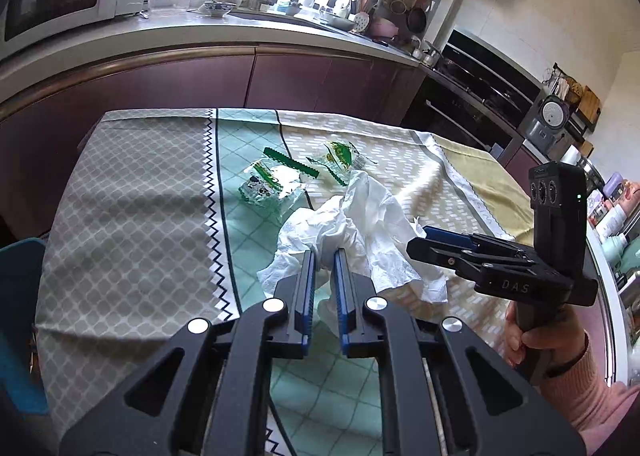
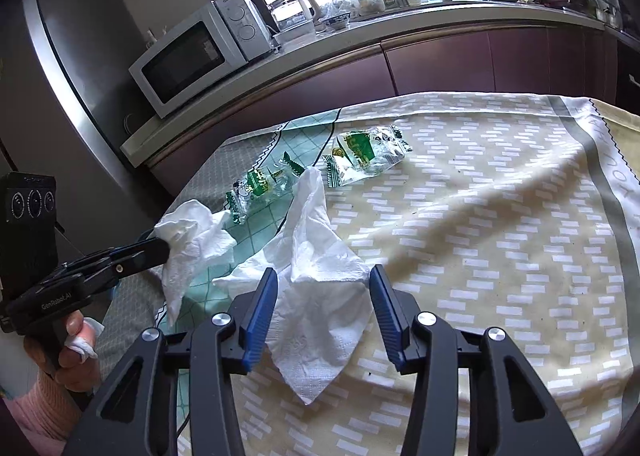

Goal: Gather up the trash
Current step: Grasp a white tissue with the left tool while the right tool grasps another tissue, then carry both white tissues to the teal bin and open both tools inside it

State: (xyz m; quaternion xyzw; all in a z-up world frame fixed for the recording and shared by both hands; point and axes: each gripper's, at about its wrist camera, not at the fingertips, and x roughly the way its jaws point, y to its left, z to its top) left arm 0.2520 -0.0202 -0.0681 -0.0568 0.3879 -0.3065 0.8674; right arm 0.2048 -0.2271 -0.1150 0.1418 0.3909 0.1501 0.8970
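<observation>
So the left gripper [image 1: 324,256] has its blue pads pinched tight on a wad of the crumpled white tissue [image 1: 360,224], which sprawls across the patterned tablecloth [image 1: 132,192]. The right gripper [image 2: 322,276] is spread wide, fingers either side of the tissue's flatter end without touching it. In the right wrist view, one clear-and-green candy wrapper [image 2: 362,156] lies at about 12 o'clock from that gripper, a second wrapper [image 2: 260,188] at roughly 11, just beside the tissue. A loose green strip [image 1: 290,163] lies by the wrappers. Microwave [image 2: 196,56] sits on the counter behind.
</observation>
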